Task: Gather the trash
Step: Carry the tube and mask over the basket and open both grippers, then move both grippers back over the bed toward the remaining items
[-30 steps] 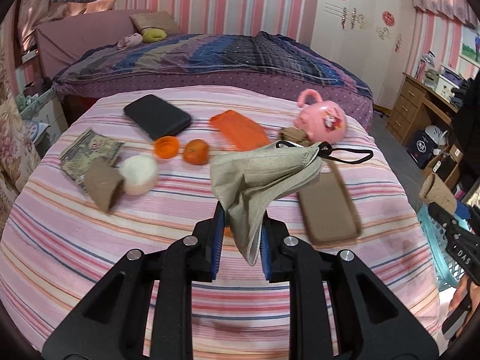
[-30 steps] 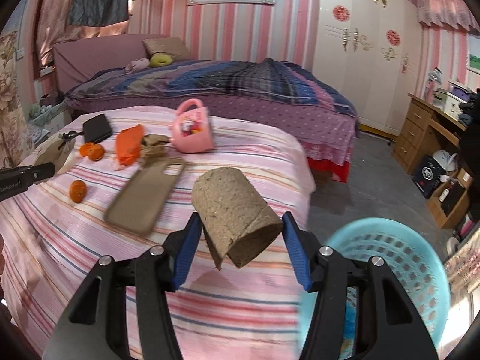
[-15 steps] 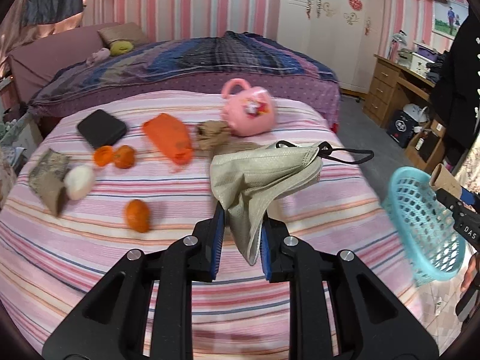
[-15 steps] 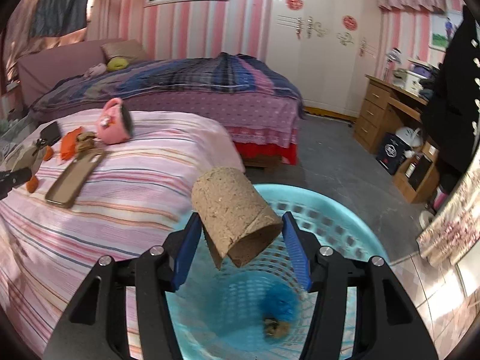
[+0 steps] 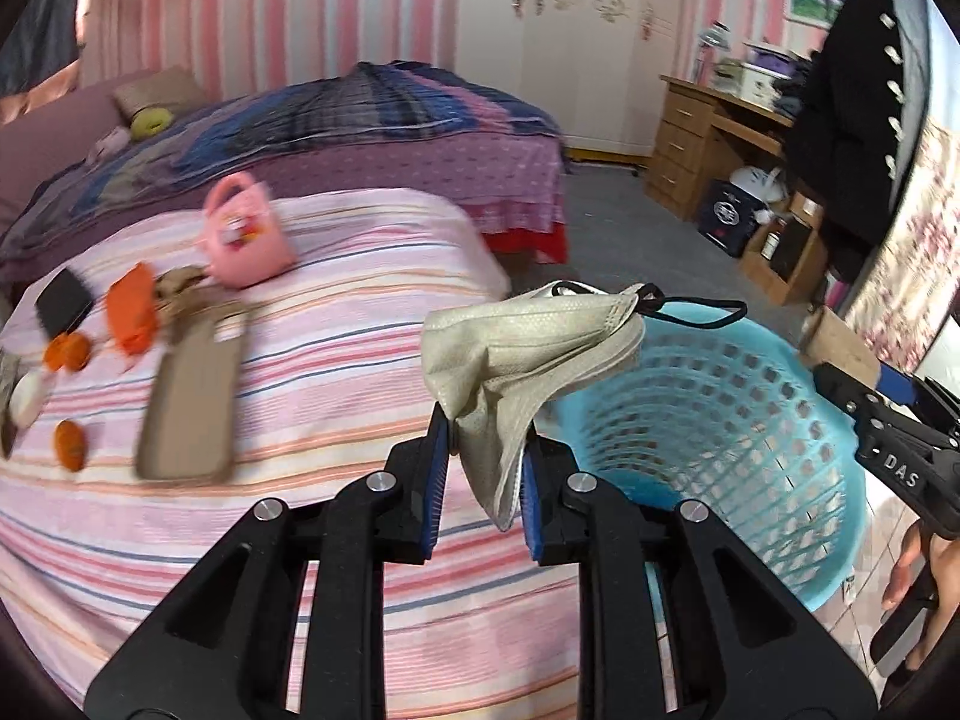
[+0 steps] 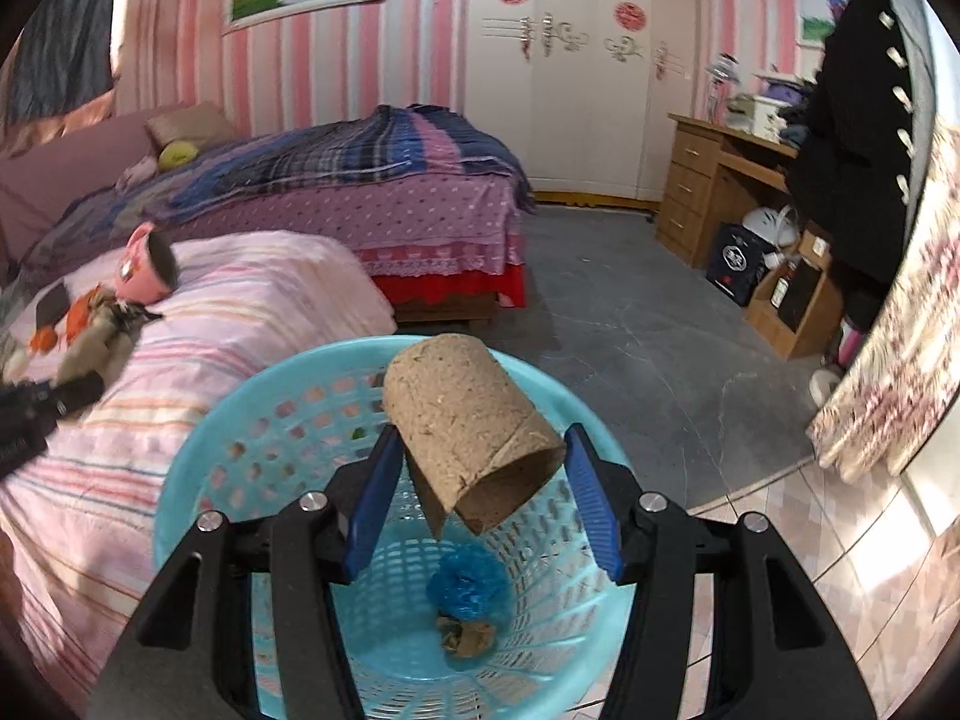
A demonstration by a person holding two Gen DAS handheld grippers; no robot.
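- Pink-striped walls and a white wardrobe (image 6: 591, 78) are seen at the back of both views, with a striped bedspread (image 5: 336, 360) filling the left of each frame.
- At the left of the left wrist view, an orange pouch (image 5: 131, 307), small oranges (image 5: 69, 445), a phone case (image 5: 192, 399) and a pink bag (image 5: 243, 237) are spread on the bedspread.
- At lower centre of that view, a crumpled mask (image 5: 528, 372) is pinched between the nearly closed pads of the left gripper (image 5: 482, 468); its black loop is held out over the rim of the basket (image 5: 780, 414).
- At the right edge, the right gripper (image 5: 864, 396) is seen from the side, a hand (image 5: 924, 570) below it.
- In the right wrist view, a cardboard tube (image 6: 465, 426) is clamped between the widely spaced pads of the right gripper (image 6: 483, 492), directly above the basket (image 6: 198, 438).
- Blue wrapping (image 6: 468, 579) and brown scraps (image 6: 465, 636) lie on the basket floor.
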